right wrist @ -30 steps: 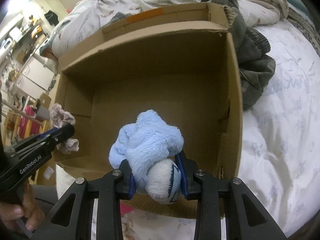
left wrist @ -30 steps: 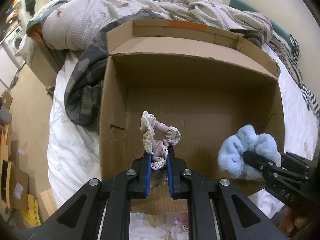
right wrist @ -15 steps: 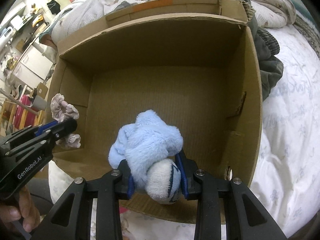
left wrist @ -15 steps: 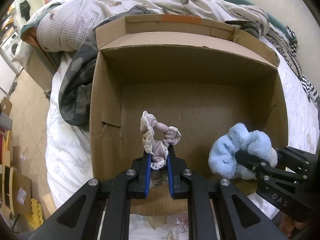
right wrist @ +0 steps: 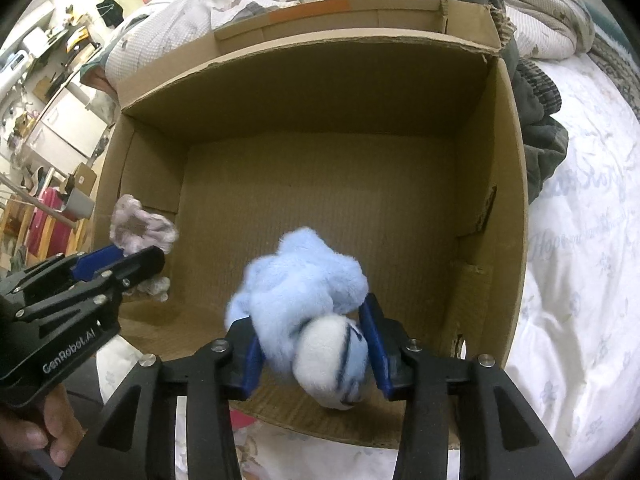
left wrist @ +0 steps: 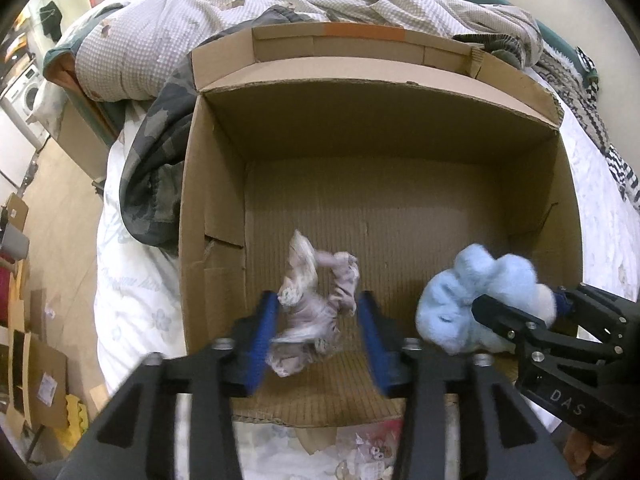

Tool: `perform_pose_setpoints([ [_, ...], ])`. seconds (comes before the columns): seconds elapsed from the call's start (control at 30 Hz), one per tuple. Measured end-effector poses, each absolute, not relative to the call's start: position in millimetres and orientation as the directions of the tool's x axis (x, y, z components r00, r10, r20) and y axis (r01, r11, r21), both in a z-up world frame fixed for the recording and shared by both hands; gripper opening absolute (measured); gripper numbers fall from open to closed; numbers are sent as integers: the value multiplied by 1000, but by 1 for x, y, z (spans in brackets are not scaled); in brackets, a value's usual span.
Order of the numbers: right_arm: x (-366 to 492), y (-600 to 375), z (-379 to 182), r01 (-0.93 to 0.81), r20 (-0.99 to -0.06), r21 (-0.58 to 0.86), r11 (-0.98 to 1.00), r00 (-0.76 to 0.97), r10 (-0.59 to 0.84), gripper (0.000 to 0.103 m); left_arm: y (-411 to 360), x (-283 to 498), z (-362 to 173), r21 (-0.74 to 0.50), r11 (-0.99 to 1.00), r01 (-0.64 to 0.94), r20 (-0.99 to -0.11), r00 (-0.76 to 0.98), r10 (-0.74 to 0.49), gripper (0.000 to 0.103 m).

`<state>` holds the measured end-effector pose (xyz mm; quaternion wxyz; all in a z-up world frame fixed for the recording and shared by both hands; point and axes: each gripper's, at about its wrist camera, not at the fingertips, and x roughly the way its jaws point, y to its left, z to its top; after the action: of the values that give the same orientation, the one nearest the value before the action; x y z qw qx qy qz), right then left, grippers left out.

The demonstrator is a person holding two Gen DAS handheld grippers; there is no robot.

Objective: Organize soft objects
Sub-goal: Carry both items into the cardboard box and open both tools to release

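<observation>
An open cardboard box stands on the bed, its floor bare. My left gripper is open over the box's near left part; a mauve lace-trimmed scrunchie sits loose and blurred between its spread blue pads. My right gripper has opened wider over the near right part; a fluffy light blue and white plush still fills the gap and touches the pads.
A rumpled checked duvet and a dark camouflage garment lie behind and left of the box. White printed sheet spreads to the right. Floor with cardboard and furniture lies far left.
Both grippers moved forward over the box. The left jaws spread wide and let go of the scrunchie. The right jaws widened around the plush.
</observation>
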<state>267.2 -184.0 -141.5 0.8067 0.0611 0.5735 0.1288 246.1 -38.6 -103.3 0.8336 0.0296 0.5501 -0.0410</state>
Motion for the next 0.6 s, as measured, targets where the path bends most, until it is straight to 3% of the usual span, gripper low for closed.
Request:
perform_pose_setpoints([
  [0.07,267,-185,-140,-135,-907,252,958,312,283,57,-39,245,-102,15,995,95,-915,403,-25,58],
  [0.17,266,-189,-136,-125,-894,275,953,330,302,71,-39,245,-99,16,995,96,-911,412,-25,59],
  [0.23,265,-190,-131,-128,-883,281,951,355,308,86,-39,244,-97,21,995,93,-908,420,-20,59],
  [0.33,263,-193,-121,-137,-861,292,946,393,323,95,-39,244,-95,23,996,92,-904,427,-19,59],
  [0.6,263,-193,-115,-150,-848,312,938,403,346,97,-35,240,-84,16,996,85,-888,460,-25,59],
])
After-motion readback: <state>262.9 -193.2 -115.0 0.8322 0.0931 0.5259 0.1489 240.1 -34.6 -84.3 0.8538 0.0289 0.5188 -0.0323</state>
